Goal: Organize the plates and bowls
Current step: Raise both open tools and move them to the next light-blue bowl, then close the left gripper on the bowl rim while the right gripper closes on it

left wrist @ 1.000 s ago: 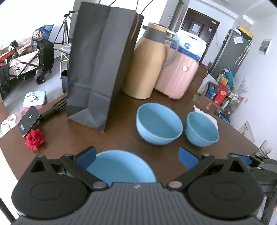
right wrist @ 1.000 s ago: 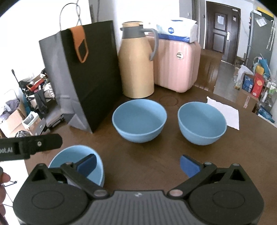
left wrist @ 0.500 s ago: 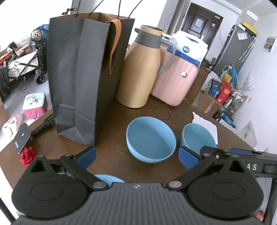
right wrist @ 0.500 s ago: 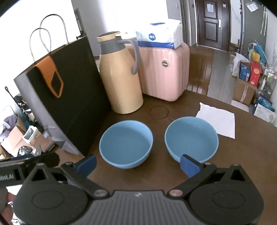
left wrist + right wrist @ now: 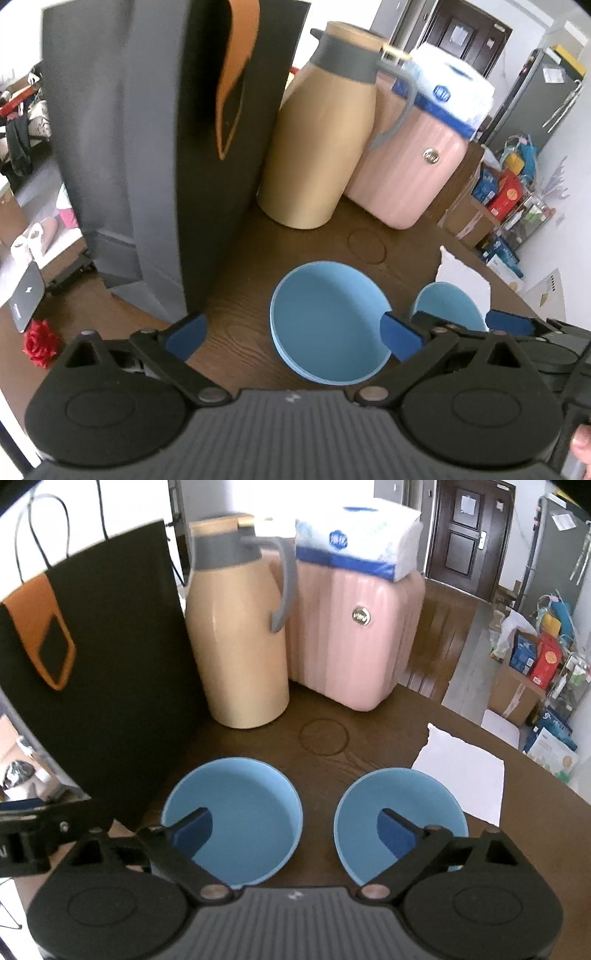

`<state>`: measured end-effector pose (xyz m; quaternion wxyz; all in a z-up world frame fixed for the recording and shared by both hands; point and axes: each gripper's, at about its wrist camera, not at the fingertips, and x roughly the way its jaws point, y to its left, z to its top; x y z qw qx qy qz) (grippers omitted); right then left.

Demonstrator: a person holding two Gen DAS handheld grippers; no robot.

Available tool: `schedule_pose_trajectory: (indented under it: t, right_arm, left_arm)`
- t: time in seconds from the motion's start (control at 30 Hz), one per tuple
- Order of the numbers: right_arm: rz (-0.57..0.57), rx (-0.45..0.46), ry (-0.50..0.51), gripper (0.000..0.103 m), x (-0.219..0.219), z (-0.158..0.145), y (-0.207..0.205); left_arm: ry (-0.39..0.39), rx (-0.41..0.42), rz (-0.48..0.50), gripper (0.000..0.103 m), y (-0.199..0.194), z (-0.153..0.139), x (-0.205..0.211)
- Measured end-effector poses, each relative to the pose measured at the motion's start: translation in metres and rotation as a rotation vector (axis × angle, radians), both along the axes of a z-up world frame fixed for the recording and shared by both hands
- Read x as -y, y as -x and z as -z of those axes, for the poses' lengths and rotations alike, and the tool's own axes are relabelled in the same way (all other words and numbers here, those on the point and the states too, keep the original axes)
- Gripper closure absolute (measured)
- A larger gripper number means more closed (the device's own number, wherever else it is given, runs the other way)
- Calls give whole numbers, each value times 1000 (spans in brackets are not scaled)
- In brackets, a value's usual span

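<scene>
Hovering over two blue bowls on the dark surface, both just in front of the tan jug [image 5: 240,635]. Right gripper [image 5: 295,830]: jaws wide, just been closing a bit, nothing between them; right bowl [image 5: 400,812] sits under its right jaw, so right hand's nearer. Left gripper [image 5: 291,332]: jaws wide, empty, left bowl [image 5: 328,317] below-right of centre.
</scene>
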<state>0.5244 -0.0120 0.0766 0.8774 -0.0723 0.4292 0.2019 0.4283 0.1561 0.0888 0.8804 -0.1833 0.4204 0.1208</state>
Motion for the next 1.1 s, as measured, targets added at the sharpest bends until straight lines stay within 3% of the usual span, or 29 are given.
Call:
schedule_pose_trajectory:
  t: [0.13,0.3,0.47,0.6,0.93,1.1]
  right_arm:
    - [-15,-21,-5,23,-6,16,-15]
    - [-42,-31,-3,41,-11,32,-26]
    - [-67,-15,2,51,-18,43,-30]
    - [-80,-31,8,64,-21,51,-36]
    - [-81,-44,35,71,-24,67,-47]
    - [-69,-60,17,71,-22,75,-54]
  left_arm:
    - [-3,-24,4,9,-15,13,0]
    - [15,-76,13,27,-33,32,-1]
    - [30,-126,25,45,-46,51,1]
    - [33,-148,30,53,-53,62,4]
    - [41,-195,8,68,-69,81,-2]
    - [20,-193,-8,68,-74,81,-2]
